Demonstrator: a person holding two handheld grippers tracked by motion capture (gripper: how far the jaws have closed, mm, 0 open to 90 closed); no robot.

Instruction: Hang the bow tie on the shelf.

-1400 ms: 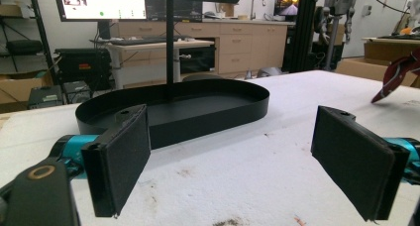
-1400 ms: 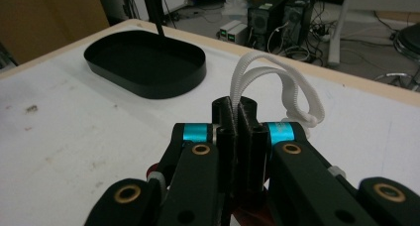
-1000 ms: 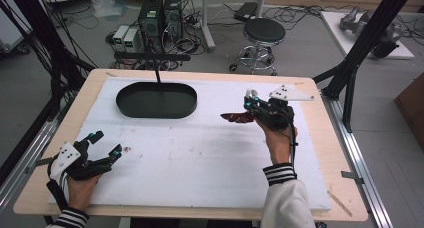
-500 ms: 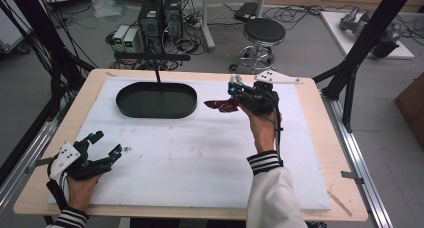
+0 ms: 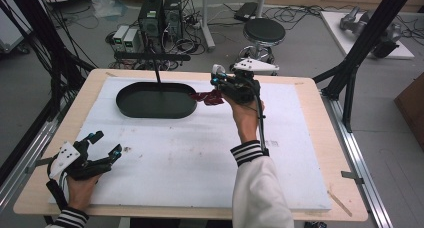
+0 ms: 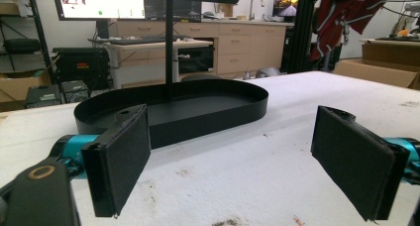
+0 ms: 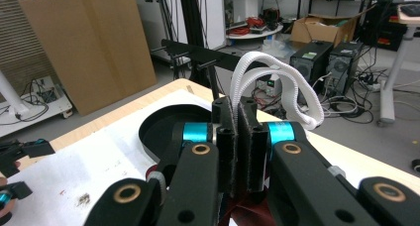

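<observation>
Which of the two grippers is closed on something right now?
The right gripper, up by the black oval tray, is shut on a dark red cloth. The left gripper rests open near the table's front edge.

Robotics lab or workshop, desktop computers (image 5: 160, 15) and tangled cables (image 5: 200, 35) on the grey floor, black metal frame (image 5: 367, 48) around a wooden table (image 5: 310, 95), monitor (image 6: 99, 3) on a desk, cardboard boxes (image 7: 84, 42), round stool (image 5: 264, 32), wooden cabinets (image 6: 247, 42)
</observation>
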